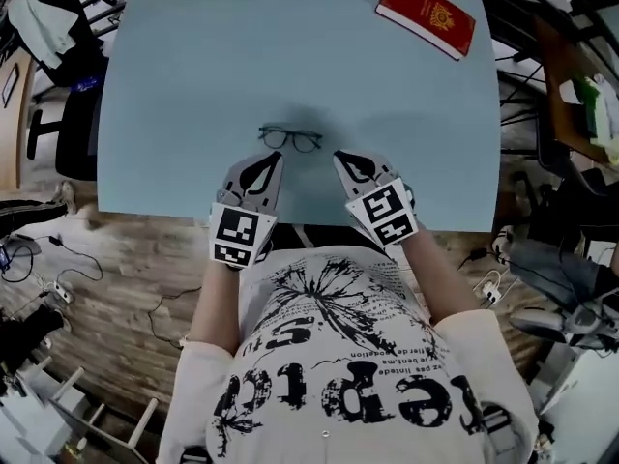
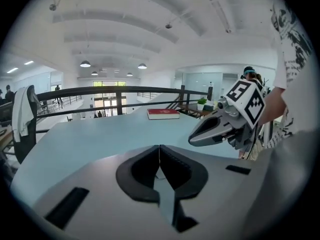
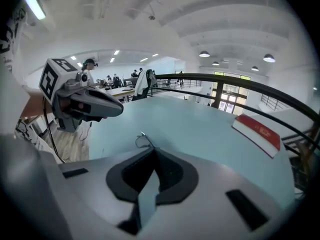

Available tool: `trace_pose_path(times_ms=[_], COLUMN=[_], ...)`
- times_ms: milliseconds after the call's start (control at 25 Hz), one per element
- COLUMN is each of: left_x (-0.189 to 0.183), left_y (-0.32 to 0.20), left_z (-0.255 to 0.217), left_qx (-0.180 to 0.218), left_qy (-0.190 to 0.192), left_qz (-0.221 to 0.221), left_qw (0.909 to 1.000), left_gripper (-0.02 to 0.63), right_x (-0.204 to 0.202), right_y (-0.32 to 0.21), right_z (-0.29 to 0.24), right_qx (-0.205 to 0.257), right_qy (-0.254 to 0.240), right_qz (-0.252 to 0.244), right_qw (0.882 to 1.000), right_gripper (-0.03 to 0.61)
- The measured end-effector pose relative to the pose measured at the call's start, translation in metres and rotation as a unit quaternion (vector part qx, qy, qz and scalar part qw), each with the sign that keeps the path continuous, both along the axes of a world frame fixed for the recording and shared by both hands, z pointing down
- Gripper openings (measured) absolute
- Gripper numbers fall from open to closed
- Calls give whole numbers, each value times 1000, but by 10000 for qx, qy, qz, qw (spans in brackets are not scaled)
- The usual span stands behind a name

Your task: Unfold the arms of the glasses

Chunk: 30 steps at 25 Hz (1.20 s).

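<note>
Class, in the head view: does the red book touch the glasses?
No, the red book lies at the table's far right corner, well apart from the glasses.

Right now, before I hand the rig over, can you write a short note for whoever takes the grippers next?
Left gripper: shut, empty, above the table's near edge.
Right gripper: shut, empty, tips just short of the glasses.
Glasses: lying on the blue table, ahead of and between both grippers; no arm sticks out, so they look folded.
Red book: far right corner, out of the way.
Done: nothing yet.
Left: hold the frame, unfold both arms.
</note>
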State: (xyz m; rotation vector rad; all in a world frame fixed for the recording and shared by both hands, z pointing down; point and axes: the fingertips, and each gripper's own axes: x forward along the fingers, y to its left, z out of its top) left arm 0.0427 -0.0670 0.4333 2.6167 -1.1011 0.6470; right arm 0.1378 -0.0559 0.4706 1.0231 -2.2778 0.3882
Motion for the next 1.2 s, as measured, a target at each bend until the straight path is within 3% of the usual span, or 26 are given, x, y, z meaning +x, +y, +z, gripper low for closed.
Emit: trace_pose_path(times_ms=[200, 440, 840, 1200], left_x=[-1, -6, -7, -2], left_y=[-13, -26, -34, -40], left_z=[24, 52, 84, 93], left_qx=[-59, -54, -287, -380], left_qy=[-199, -482, -675, -790], left_qz=[-75, 41, 89, 223], left_qw=[9998, 9988, 9973, 9959], left_gripper=[17, 17, 17, 17], right_x=[-6, -12, -28, -33], right_y=[-18, -32, -46, -47], right_z=[40, 78, 107, 113], right_qx=[-416, -750, -751, -556], right_qy=[565, 1146, 1840, 2112], right_qz=[-683, -1461, -2730, -3205], right_qw=[9952, 9797, 9413, 9217], right_gripper=[9, 31, 80, 37])
